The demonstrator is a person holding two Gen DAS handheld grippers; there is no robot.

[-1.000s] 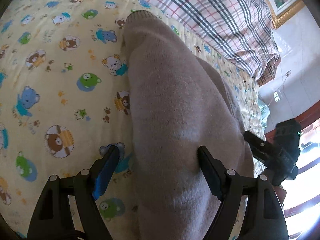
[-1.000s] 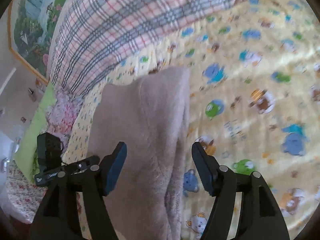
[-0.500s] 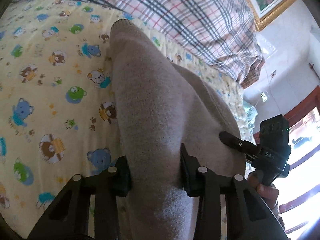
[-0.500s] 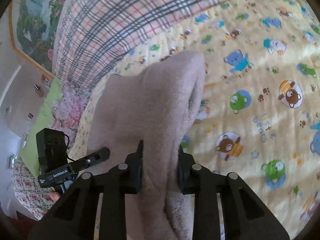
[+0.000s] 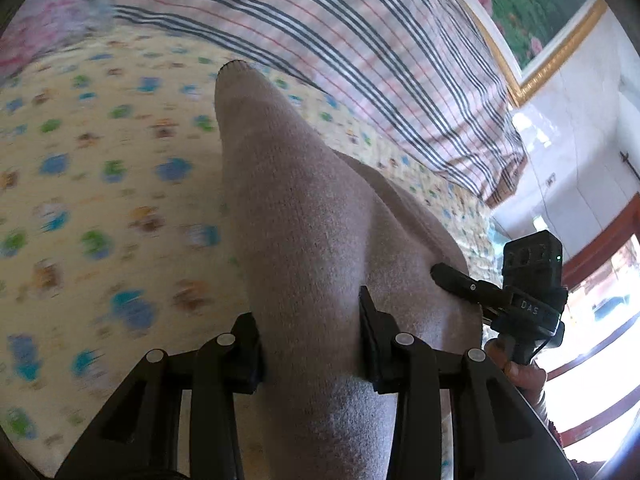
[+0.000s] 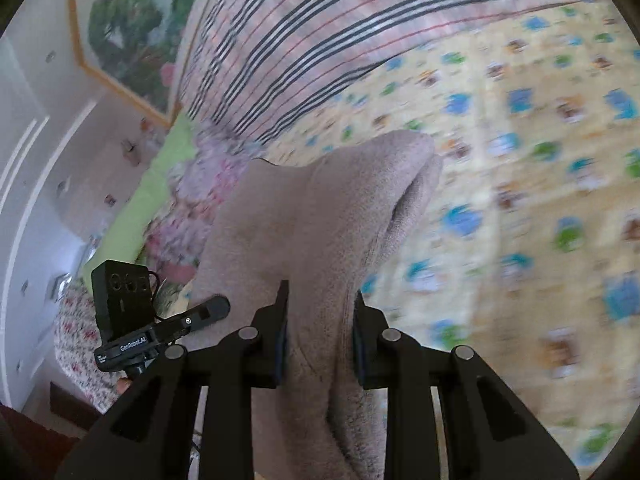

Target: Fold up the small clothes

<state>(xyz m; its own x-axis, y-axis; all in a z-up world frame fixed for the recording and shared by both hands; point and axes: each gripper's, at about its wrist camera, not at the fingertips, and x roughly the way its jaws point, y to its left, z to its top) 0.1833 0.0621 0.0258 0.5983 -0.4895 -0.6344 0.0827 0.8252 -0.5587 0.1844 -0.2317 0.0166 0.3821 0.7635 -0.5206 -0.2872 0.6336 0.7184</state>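
A beige knitted garment (image 5: 304,216) lies on a yellow bear-print bed sheet (image 5: 100,208). My left gripper (image 5: 310,344) is shut on its near edge and holds it raised. In the right wrist view the same garment (image 6: 320,216) is pinched by my right gripper (image 6: 318,340), also shut on the near edge. Each gripper shows in the other's view: the right one (image 5: 520,300) at the garment's right side, the left one (image 6: 136,320) at its left. The garment's far end still rests on the sheet.
A plaid quilt (image 5: 360,40) is bunched along the far side of the bed. A framed picture (image 5: 532,12) hangs on the wall. A floral cover (image 6: 188,200) and a green pillow (image 6: 132,204) lie at the bed's left end.
Both grippers have closed on the garment's near edge and lifted it. The background is now blurred as both move together with the cloth.
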